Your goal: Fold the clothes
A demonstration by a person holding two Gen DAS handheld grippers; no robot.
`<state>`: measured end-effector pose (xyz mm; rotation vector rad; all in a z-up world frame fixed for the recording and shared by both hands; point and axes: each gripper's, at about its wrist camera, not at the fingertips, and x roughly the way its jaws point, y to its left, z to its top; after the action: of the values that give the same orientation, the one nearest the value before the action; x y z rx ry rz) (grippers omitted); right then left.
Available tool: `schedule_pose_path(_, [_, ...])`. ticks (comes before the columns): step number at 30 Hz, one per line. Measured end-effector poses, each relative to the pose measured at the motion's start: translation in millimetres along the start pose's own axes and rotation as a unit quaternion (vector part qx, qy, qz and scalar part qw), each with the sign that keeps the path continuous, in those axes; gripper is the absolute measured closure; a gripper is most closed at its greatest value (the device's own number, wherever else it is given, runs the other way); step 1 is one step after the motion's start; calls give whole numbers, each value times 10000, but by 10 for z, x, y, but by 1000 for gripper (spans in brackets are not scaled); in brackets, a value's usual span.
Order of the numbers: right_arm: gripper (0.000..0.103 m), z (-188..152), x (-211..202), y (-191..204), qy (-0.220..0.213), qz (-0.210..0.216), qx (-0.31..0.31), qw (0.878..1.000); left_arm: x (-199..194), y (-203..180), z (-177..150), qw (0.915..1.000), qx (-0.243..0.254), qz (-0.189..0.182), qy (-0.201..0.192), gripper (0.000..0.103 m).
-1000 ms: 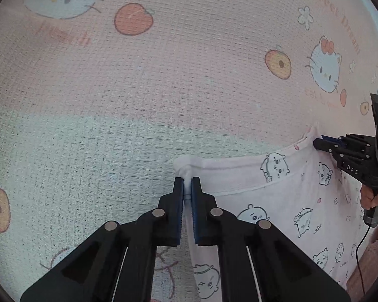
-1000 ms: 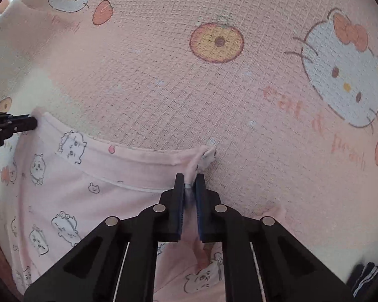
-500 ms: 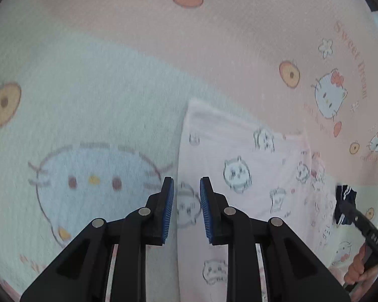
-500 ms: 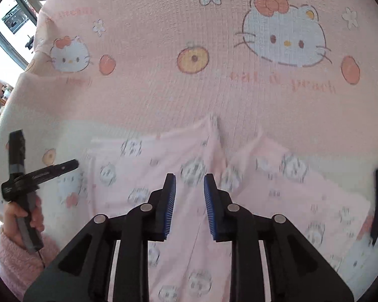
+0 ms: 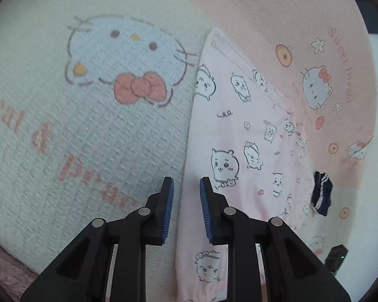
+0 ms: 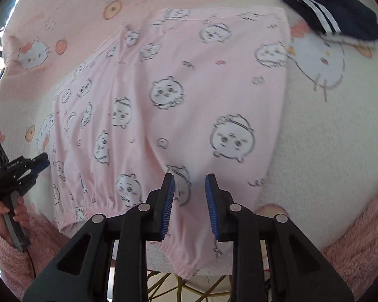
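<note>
Your right gripper [image 6: 190, 201] hangs over the pink pyjama trousers [image 6: 168, 95], its jaws opening with nothing pinched; your left gripper [image 5: 186, 209] stands parted and empty at their edge. The trousers lie flat on the cat-print blanket [image 5: 93, 115]; a dark folded garment [image 6: 332, 17] rests just beyond.

Both claws, the left claw [image 5: 186, 193] and right claw [image 6: 190, 191], have let go of the pink trousers [image 6: 179, 105] and drawn back.

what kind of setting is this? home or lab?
Most likely a home, probably a table or bed used for folding laundry. A cartoon-cat blanket covers the surface, pink printed pajama pants lie spread on it beside a folded navy garment, and the person wears a fuzzy pink sleeve.
</note>
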<state>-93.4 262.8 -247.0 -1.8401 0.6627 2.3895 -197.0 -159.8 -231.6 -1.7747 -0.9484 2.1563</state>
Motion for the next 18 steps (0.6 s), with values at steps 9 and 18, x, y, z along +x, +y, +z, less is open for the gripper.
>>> schedule_pose_path(9, [69,-156,-80,-473,-62,28,703,9975,-96,27,-195,9993,-249,-58,-278,80])
schedule_pose_path(18, [62,-142,-48,-415,-55,46,371,9993,-4,-38,-250,9997,27,-25,-256,76])
